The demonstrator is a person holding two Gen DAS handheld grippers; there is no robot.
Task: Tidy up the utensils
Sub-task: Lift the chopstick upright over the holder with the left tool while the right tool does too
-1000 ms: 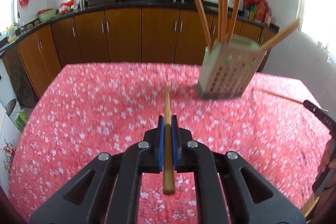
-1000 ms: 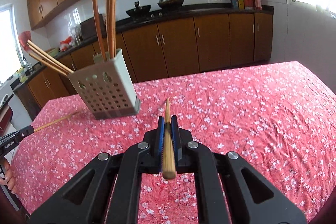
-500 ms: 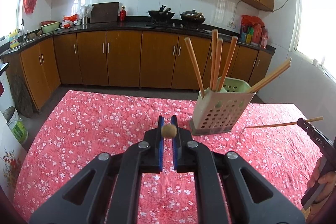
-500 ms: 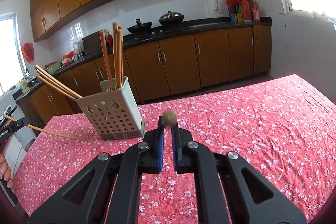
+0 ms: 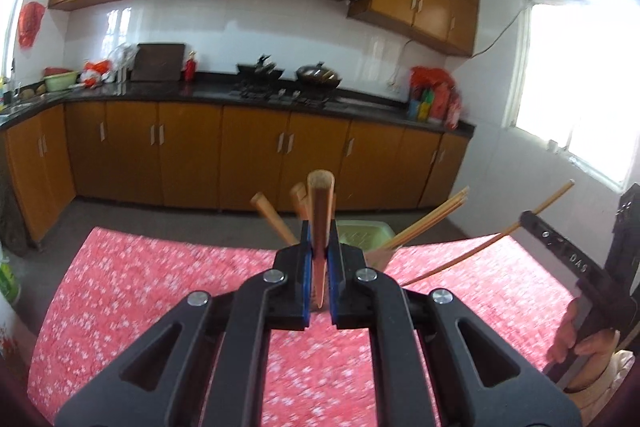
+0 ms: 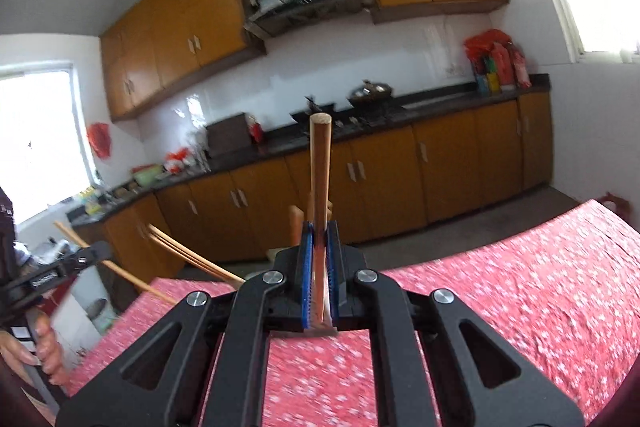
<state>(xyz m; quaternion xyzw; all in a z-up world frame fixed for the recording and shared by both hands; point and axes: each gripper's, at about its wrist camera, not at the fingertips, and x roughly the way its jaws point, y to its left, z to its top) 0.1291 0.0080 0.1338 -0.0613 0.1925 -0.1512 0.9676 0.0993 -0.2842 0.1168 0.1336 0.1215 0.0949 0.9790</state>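
Above the red floral tablecloth [image 5: 168, 291], left gripper [image 5: 319, 267]: blue pads pressed onto a wooden chopstick [image 5: 320, 223], no gap visible either side. The stick stands nearly upright between the pads, blunt end up, taper running down past them. Directly behind it, the green-rimmed utensil holder [image 5: 362, 231], mostly hidden by the gripper body; other chopsticks [image 5: 272, 217] lean out of it to both sides. Holder body blurred; contact with the held stick cannot be told.

Right gripper [image 6: 319, 267]: pads likewise closed on a second chopstick [image 6: 319, 179], upright, blunt end high against the kitchen cabinets [image 6: 440, 171]. In the left wrist view this gripper's fingers [image 5: 560, 251] appear at the right edge, its stick slanting up-right, apart from the holder.

Edges and room: far table edge runs just behind the holder. Cloth [image 6: 520, 267] lies bare to the right in the right wrist view; bare cloth also to the left in the left wrist view. Floor separates table and cabinets.
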